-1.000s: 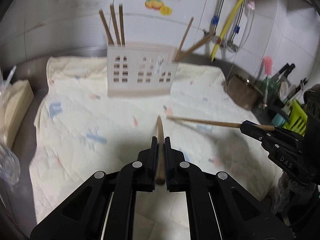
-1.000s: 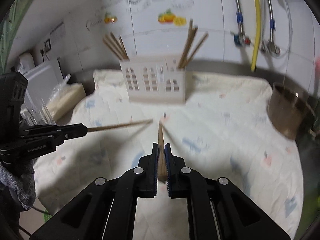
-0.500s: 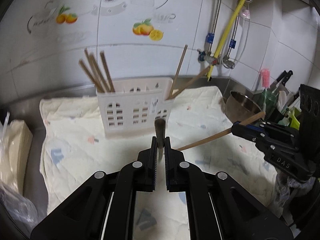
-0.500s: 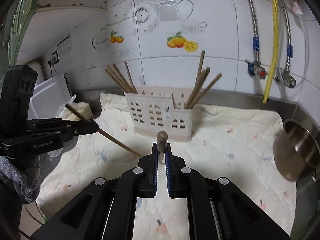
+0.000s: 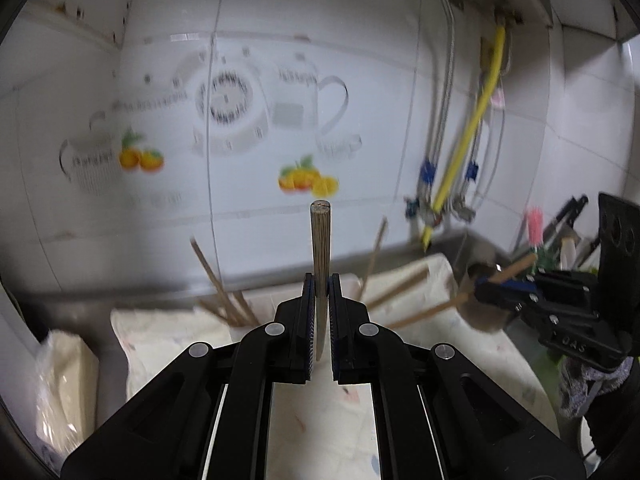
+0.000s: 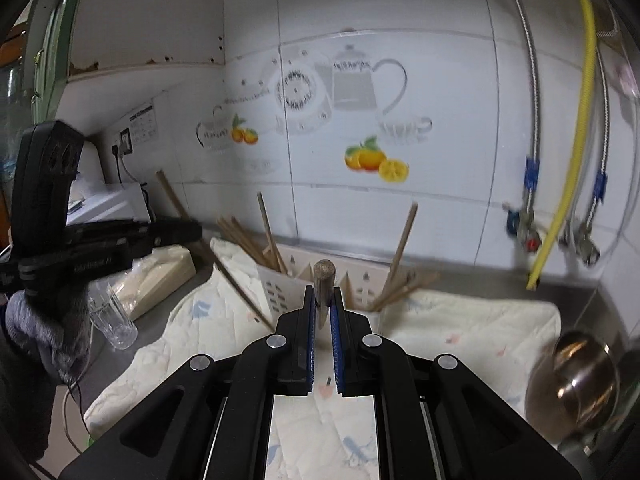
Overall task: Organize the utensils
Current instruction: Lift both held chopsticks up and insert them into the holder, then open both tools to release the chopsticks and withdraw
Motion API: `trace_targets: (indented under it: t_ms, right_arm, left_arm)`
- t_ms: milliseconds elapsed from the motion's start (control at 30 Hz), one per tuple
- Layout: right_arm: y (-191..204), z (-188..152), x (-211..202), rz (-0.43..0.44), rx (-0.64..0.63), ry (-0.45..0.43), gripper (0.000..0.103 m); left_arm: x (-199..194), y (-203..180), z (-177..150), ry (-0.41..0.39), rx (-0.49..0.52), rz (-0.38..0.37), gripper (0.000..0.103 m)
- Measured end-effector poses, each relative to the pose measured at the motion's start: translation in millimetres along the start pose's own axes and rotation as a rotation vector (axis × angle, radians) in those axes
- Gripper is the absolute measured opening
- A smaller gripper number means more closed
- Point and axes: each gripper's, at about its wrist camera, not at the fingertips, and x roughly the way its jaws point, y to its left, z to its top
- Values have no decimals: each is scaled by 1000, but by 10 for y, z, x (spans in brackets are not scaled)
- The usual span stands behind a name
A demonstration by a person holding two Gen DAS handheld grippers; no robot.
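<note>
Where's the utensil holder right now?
In the right wrist view the utensil holder stands on the quilted cloth near the tiled wall, straight ahead behind the right gripper, with chopsticks leaning in it.

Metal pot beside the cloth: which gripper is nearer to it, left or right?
Right. The right gripper is close to the metal pot, which sits just to its right. The left gripper is farther away, over the opposite edge of the cloth.
</note>
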Motion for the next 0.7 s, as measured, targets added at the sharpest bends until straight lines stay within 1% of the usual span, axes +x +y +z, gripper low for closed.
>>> trace_targets:
  t_ms: [133, 267, 367, 467, 700]
  right_arm:
    - [-55, 187, -44, -14, -18, -21, 7]
    - [-126, 316, 5, -31, -22, -32, 7]
    - [-157, 358, 118, -47, -29, -18, 7]
    - [-186, 358, 278, -55, -35, 15, 7]
    - [-246, 319, 554, -59, -29, 66, 7]
  left_arm:
    - [37, 73, 226, -39, 8, 52, 5]
    - [214, 194, 318, -37, 2, 110, 5]
    - [387, 292, 302, -8, -13, 115, 5]
    - [564, 369, 219, 30, -20, 127, 5]
    - [806, 465, 56, 89, -36, 123, 5]
